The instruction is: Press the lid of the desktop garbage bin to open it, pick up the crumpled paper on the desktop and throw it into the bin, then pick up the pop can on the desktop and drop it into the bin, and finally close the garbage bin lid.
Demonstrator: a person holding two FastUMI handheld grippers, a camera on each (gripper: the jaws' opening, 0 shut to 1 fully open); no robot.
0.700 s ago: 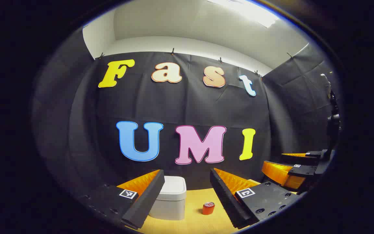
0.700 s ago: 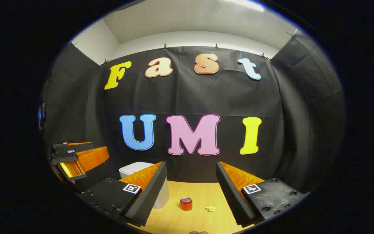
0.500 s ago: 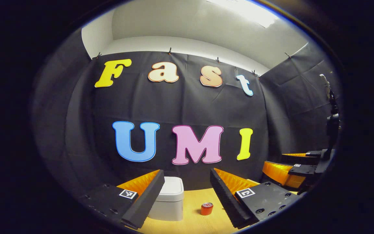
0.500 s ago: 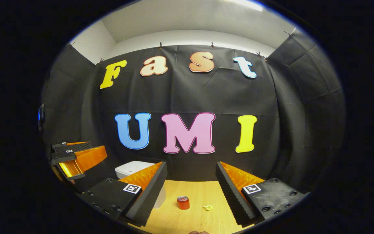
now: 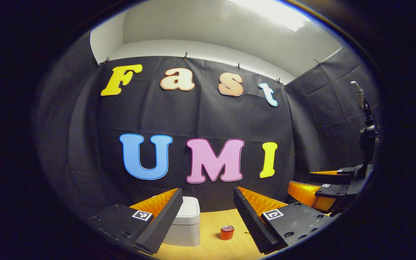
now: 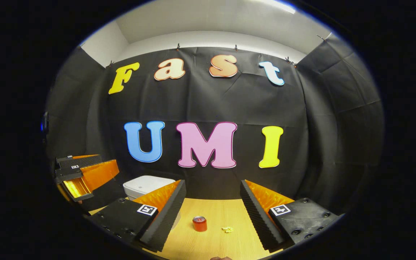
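White bin (image 6: 144,185) lid down, red can (image 6: 199,224) upright, crumpled paper (image 6: 227,229) beside it

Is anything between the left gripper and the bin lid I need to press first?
Nothing visible. In the left gripper view the left gripper is open, held above the table, with the white bin ahead by its left finger, lid shut. The red can stands apart, right of the bin, off that path.

The left gripper's finger (image 5: 157,224) hides the bin's (image 5: 188,225) left side; the paper (image 6: 227,229) is too small to detail.
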